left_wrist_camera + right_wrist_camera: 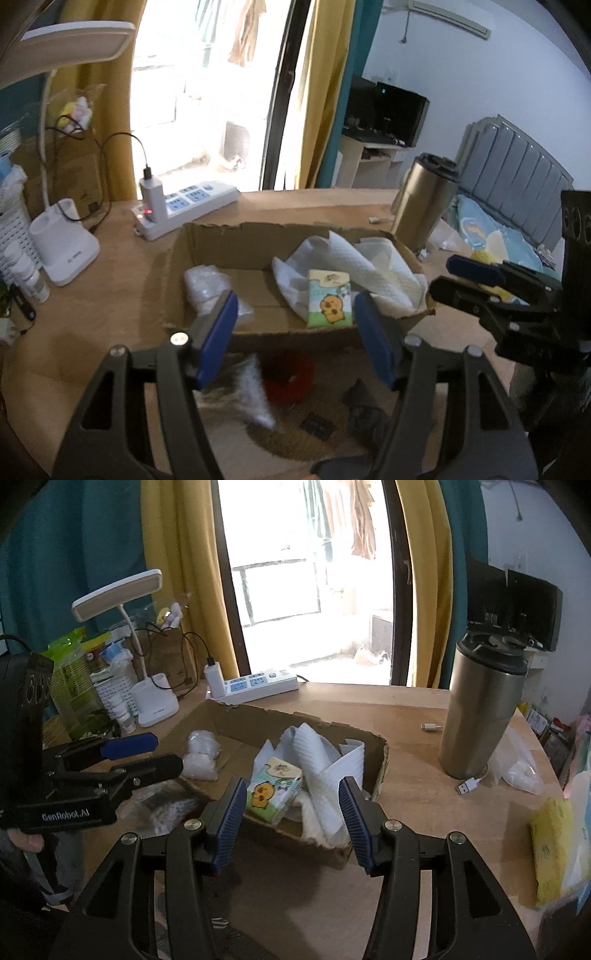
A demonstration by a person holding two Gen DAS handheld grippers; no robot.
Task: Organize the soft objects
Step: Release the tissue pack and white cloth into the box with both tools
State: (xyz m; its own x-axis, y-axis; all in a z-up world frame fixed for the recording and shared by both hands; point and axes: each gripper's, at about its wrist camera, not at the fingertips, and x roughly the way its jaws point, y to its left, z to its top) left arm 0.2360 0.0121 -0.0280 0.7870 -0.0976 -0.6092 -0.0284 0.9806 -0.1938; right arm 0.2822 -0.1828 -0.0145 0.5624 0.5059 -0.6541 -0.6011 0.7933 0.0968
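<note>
A shallow cardboard box [221, 243] [373, 746] sits on the wooden table. In it lie crumpled white paper towels [354, 258] [317, 753], a cartoon tissue pack [328, 299] [275, 790] and a clear bag of white cotton [207, 284] [201, 753]. My left gripper [293, 332] [147, 753] is open and empty at the box's near edge. My right gripper [291, 812] [461, 277] is open and empty at the box's near right corner. A yellow sponge [550, 849] lies at the table's right.
A steel tumbler [424, 199] [480, 709] stands right of the box. A power strip [184, 206] [255, 683], a desk lamp base [62, 251] [155, 701] and small bottles [26, 273] stand behind and left. A USB cable end [467, 786] and a plastic bag [517, 768] lie near the tumbler.
</note>
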